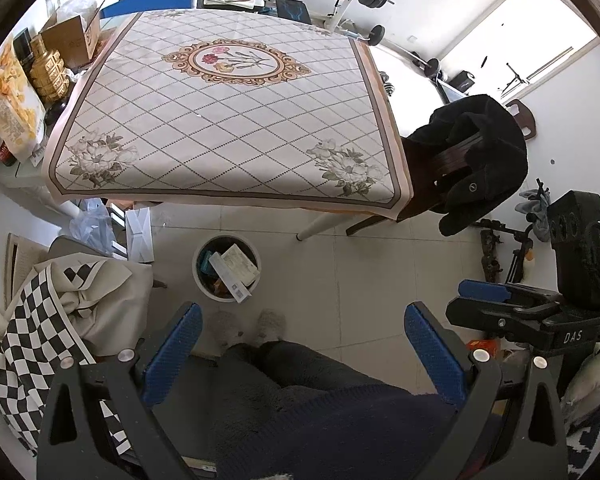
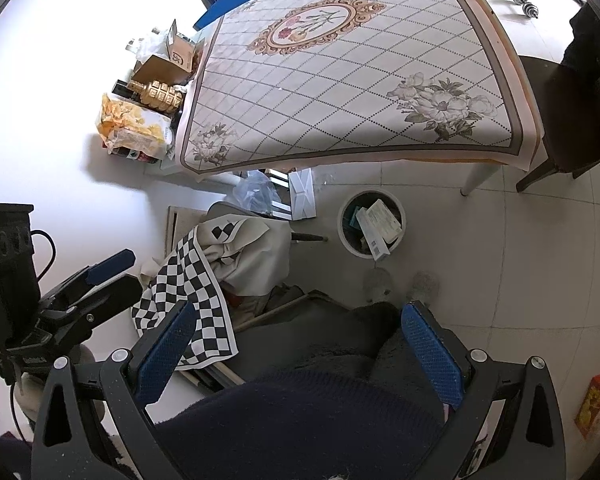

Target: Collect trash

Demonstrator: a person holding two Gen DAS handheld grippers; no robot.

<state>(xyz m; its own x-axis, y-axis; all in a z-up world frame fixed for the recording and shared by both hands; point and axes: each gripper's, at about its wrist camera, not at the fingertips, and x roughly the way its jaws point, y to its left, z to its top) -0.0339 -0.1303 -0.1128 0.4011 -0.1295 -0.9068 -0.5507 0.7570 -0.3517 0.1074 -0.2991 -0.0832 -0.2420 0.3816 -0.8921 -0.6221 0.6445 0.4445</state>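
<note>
A round white trash bin stands on the tiled floor in front of the table, holding several flat cartons and boxes. It also shows in the right wrist view. My left gripper is open and empty, held above the person's lap, nearer than the bin. My right gripper is open and empty, also above the lap. In the left wrist view the right gripper appears at the right edge. The table with its floral cloth has nothing on its top.
A side shelf left of the table holds a snack bag, a gold bottle and a cardboard box. A checkered cloth drapes a seat at left. A chair with a black jacket stands right. Boxes lie on the floor.
</note>
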